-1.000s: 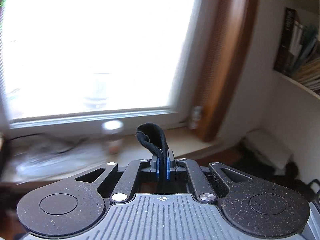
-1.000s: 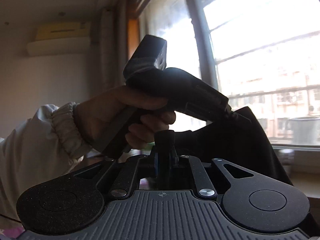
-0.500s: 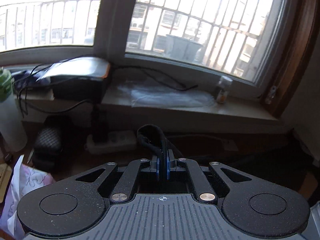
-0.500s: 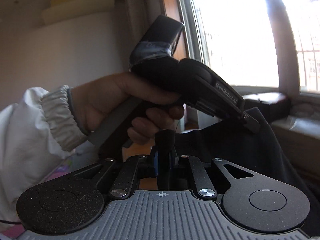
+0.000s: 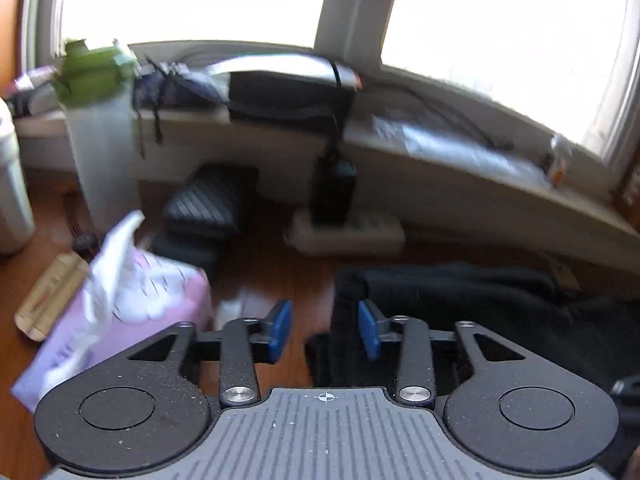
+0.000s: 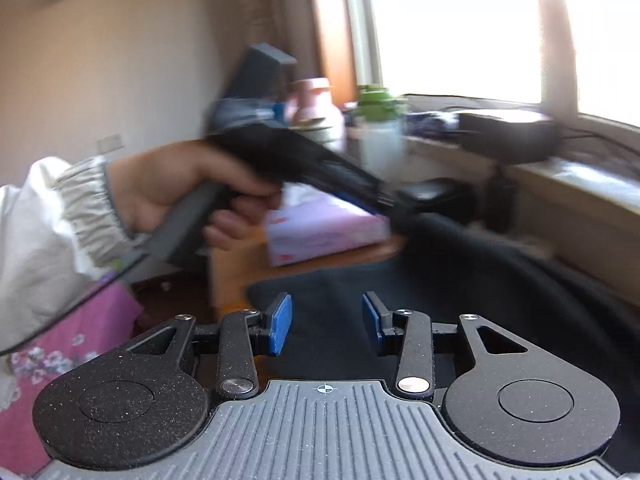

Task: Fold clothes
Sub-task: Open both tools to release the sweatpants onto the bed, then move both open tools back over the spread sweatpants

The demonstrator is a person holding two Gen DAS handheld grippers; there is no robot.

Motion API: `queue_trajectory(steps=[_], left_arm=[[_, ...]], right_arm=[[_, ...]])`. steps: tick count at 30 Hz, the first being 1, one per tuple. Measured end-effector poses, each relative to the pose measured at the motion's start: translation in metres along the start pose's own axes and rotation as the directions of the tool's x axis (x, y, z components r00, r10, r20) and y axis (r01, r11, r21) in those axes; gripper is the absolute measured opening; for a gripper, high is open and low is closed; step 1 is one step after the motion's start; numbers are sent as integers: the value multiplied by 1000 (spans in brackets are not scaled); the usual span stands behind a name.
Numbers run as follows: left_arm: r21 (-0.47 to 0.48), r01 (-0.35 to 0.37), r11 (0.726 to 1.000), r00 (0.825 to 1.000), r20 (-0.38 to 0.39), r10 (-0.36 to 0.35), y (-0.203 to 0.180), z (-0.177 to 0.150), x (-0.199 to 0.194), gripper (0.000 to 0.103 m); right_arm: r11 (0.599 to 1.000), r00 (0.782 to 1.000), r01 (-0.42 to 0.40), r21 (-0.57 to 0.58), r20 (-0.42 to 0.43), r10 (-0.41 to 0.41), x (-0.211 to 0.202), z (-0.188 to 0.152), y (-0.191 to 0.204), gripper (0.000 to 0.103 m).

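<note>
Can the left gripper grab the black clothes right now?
Probably yes: the left gripper is open, and the black clothes lie right under its fingers with nothing in between.

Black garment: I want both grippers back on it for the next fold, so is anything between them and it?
Nothing visible. Left gripper and right gripper, jaws open, hang directly over the black garment.

We find no legible text, label, brand or number in either view; print on pink tissue pack (image 6: 320, 232) too blurred by motion for us to read.
</note>
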State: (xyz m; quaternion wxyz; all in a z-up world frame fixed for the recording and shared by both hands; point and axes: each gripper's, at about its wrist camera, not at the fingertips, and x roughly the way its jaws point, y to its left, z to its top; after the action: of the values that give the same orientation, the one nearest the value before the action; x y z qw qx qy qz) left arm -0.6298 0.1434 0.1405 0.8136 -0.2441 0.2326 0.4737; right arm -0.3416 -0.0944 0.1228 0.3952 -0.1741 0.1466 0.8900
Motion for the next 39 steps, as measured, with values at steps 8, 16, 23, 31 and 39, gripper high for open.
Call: queue_trajectory(steps=[8, 16, 23, 31, 39], left_arm=[[54, 49, 997, 996, 70, -53, -52, 8, -4, 57], [168, 156, 973, 985, 51, -167, -138, -7, 26, 66], [274, 229, 934, 972, -13, -234, -209, -33, 72, 67], [326, 276, 904, 957, -10, -288, -244, -51, 92, 69], [325, 290, 900, 953, -9, -304, -245, -61, 102, 71]], right_arm=[[969, 970, 243, 48, -26, -242, -52, -29, -103, 41], [825, 840, 534, 185, -226, -493, -137, -97, -222, 41], [825, 892, 450, 341, -213, -398, -157, -123, -247, 56], [812, 878, 477, 336, -209, -430, -157, -116, -245, 54], [790, 870, 493, 365, -215, -443, -156, -129, -248, 56]])
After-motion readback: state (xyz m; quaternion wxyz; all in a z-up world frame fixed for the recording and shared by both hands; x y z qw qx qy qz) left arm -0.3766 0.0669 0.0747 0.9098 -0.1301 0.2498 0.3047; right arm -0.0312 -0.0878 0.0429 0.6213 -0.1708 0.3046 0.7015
